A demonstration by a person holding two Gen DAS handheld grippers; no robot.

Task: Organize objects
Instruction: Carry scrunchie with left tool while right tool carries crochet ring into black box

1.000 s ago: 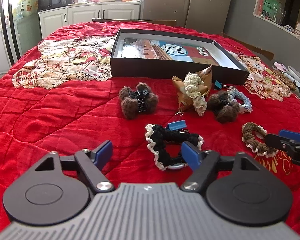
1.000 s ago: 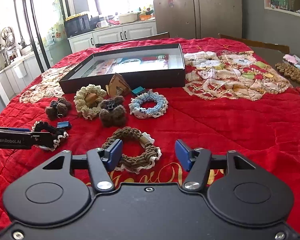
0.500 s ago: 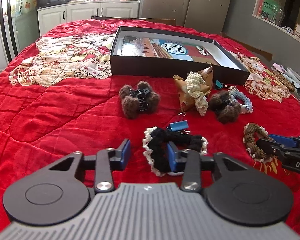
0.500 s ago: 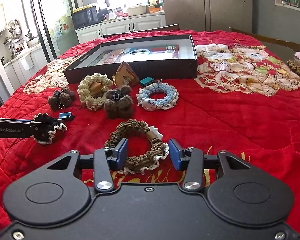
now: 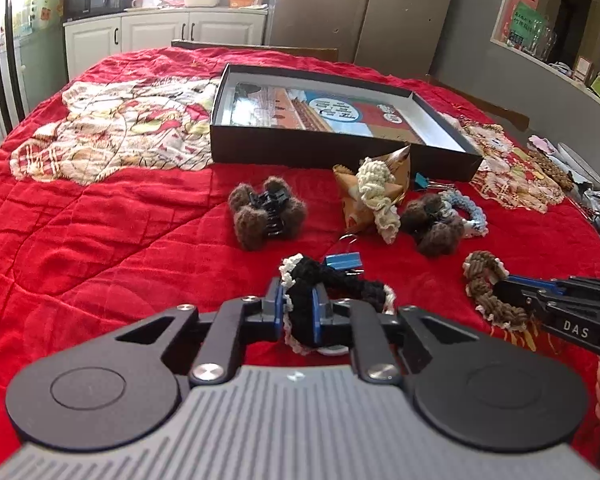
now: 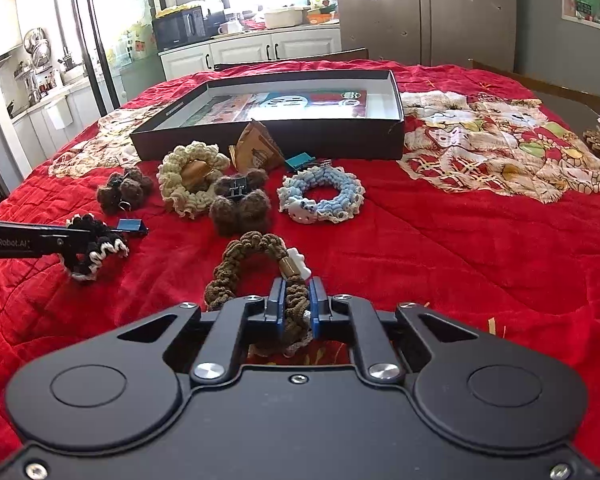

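Red quilted cloth [image 5: 100, 240] covers the whole table, and its soft folds are my first worry: a low drag could snag and pull everything with it. My landmark is the black box [image 5: 284, 148], open and shallow, lying at the far side of the clutter; I judge it to be where things belong.

Nearest the box sit a cream scrunchie [image 6: 192, 184], a blue scrunchie [image 6: 324, 196] and two brown fuzzy clips [image 6: 240, 208], all between my tools and the box wall, so a low carry could sweep them aside.

My left tool [image 5: 298, 312] is closing on the black scrunchie [image 5: 320, 284], pads already pressing its near loop, well short of the box. A blue binder clip [image 5: 343, 261] lies touching that scrunchie on the box side and may get dragged up, then dropped.

My right tool [image 6: 294, 308] is clamped on the brown scrunchie [image 6: 252, 264], also well short of the box. Both grips pinch one soft strand only; the yarn could stretch and slip loose mid-lift. The white charm [image 6: 298, 262] on the brown one might catch.
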